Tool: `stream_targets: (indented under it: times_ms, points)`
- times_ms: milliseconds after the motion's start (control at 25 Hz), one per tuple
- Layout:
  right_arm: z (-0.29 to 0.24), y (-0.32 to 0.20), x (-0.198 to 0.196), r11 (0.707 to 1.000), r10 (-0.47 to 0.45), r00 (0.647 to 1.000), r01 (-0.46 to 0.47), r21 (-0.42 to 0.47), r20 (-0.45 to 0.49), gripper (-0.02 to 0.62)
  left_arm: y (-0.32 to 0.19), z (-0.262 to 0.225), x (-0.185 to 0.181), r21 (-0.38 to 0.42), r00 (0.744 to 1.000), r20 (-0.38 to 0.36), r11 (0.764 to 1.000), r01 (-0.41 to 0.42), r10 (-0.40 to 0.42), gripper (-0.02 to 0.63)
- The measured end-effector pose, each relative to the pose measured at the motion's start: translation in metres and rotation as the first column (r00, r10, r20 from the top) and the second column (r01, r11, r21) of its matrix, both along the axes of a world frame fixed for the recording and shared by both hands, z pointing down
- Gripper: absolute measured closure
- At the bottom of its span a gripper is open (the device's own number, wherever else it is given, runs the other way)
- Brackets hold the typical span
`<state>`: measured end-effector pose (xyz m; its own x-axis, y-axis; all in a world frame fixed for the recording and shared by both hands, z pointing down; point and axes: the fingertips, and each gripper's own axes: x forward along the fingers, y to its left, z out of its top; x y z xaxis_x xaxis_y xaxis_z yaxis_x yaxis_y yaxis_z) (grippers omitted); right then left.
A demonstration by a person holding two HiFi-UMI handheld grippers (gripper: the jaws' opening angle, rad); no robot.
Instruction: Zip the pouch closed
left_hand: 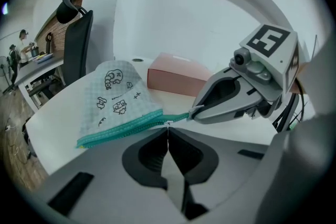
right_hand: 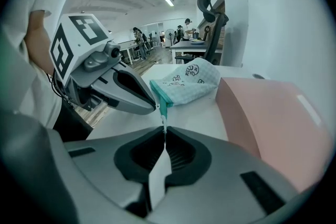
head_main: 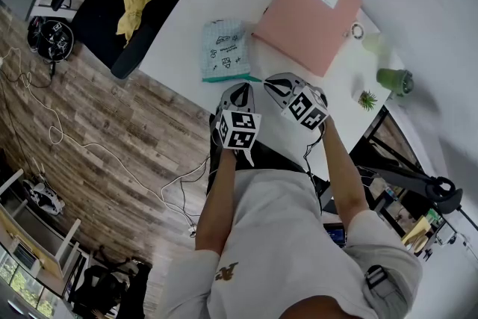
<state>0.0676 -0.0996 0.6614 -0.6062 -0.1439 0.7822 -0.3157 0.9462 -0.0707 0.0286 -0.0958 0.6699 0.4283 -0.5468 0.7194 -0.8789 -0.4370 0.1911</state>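
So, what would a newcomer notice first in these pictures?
A checked pouch with a green zipper lies on the white table, beside a pink folder. The left gripper and the right gripper meet at one end of the zipper, both shut on it.

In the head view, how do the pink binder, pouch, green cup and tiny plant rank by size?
Largest to smallest:
pink binder
pouch
green cup
tiny plant
The green cup is blurred, so the last two are close.
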Motion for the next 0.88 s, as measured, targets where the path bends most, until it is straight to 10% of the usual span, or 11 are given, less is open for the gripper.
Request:
stream_targets:
  times_ms: [880]
  points:
    - [-0.002, -0.006, -0.001, 1.0, 0.026, 0.999, -0.026, -0.005, 0.019, 0.584, -0.007, -0.001, -0.032, 0.001, 0.999, 0.013, 0.999, 0.048, -0.048, 0.607]
